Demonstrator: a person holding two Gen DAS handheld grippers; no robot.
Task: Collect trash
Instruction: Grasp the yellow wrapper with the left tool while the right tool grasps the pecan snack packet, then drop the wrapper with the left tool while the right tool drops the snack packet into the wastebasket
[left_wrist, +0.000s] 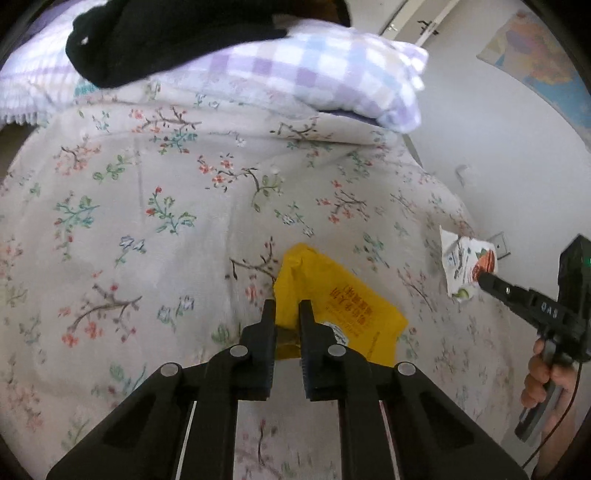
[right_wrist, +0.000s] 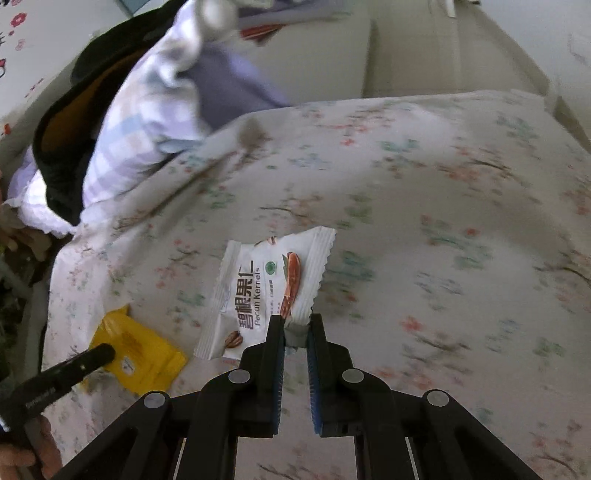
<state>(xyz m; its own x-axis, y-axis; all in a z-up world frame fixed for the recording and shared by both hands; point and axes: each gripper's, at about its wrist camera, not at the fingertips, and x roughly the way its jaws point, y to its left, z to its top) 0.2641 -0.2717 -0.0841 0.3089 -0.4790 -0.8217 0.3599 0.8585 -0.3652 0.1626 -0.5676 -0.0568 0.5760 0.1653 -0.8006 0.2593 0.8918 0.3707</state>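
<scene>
Bed with floral quilt (left_wrist: 155, 206), lightly rumpled; checked lilac pillow (left_wrist: 332, 70) and black garment (left_wrist: 166, 40) at the head. White wall (left_wrist: 498, 147) alongside, with a socket plate (left_wrist: 501, 245) and a poster (left_wrist: 546, 62). Left gripper (left_wrist: 287, 314) is clamped on a yellow snack wrapper (left_wrist: 340, 314) lying on the quilt. Right gripper (right_wrist: 295, 326) is clamped on the edge of a white pecan kernels packet (right_wrist: 258, 291), near the bed's wall side.
</scene>
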